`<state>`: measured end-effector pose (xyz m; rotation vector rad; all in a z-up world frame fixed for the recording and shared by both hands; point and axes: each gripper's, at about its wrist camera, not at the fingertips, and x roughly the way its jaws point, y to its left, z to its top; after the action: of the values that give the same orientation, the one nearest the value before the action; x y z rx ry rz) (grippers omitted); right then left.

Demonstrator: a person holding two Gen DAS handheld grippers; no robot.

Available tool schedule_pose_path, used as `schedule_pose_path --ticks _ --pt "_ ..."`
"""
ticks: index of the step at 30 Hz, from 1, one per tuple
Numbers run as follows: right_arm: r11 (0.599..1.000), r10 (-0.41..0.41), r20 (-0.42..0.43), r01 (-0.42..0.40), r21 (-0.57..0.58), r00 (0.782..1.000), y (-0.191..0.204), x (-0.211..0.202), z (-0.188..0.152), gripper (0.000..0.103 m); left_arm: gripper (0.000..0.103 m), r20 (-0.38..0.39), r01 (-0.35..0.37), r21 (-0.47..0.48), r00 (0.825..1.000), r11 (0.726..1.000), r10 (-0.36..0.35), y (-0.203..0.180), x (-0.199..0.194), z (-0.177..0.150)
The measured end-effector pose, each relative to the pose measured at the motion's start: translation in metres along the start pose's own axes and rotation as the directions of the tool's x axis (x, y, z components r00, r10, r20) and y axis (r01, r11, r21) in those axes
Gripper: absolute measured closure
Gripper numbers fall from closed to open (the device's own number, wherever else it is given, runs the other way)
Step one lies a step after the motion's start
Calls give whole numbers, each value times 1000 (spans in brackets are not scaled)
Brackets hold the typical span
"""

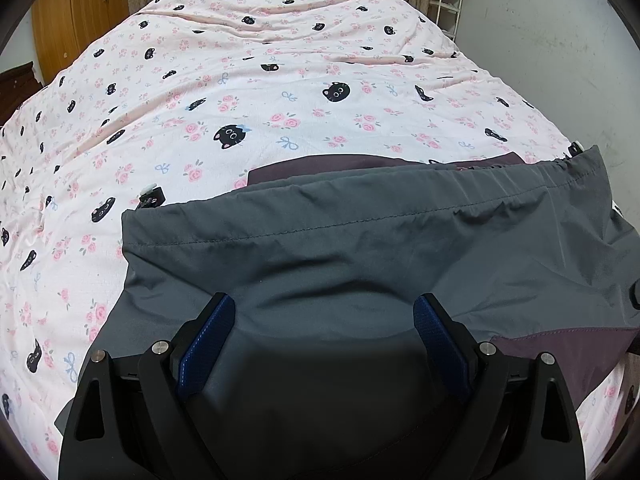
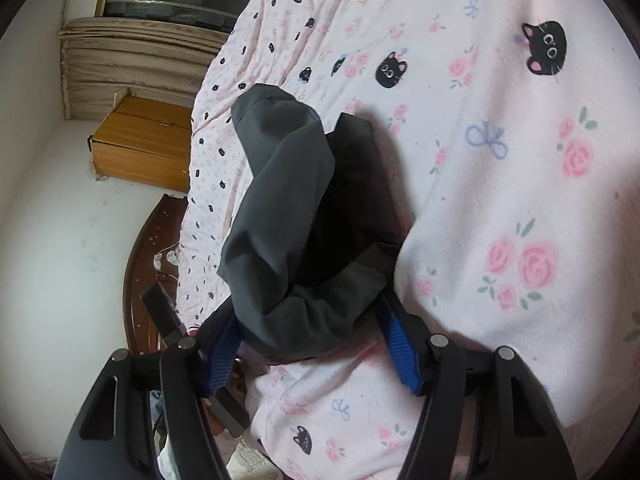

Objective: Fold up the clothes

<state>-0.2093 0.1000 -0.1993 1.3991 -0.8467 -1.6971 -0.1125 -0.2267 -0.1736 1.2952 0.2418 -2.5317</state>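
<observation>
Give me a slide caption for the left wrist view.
Open left tongs over a grey jacket spread on the cat-print bedsheet.

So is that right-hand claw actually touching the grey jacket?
Touching. In the right wrist view the grey jacket drapes over the right gripper, its fabric lying against the blue pads, jaws spread wide.

Grey jacket (image 1: 360, 248) flat on cat-print bedsheet (image 1: 248, 80), left tongs (image 1: 324, 312) spread wide just above it.

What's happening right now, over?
Left gripper open over grey jacket. Right gripper open around a jacket fold. Nothing blocking on cat-print bedspread.
</observation>
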Motion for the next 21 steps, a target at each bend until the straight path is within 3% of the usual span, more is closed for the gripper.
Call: schedule_pose_path --ticks 4,7,11,21 --pt "1000 -15 -8 14 -19 1000 2 6 3 38 13 -1 -1 -1 1000 1000 1 -1 0 0" --pt "999 -16 -16 15 -41 1000 9 6 3 63 13 0 -2 -2 1000 1000 2 -1 0 0" --pt "995 -22 -16 21 -94 1000 26 3 1 73 13 -1 6 -8 1000 1000 -6 0 1 0" --pt "954 -96 -4 91 -287 995 93 1 -3 79 12 -8 15 -24 1000 1000 -15 4 1 0"
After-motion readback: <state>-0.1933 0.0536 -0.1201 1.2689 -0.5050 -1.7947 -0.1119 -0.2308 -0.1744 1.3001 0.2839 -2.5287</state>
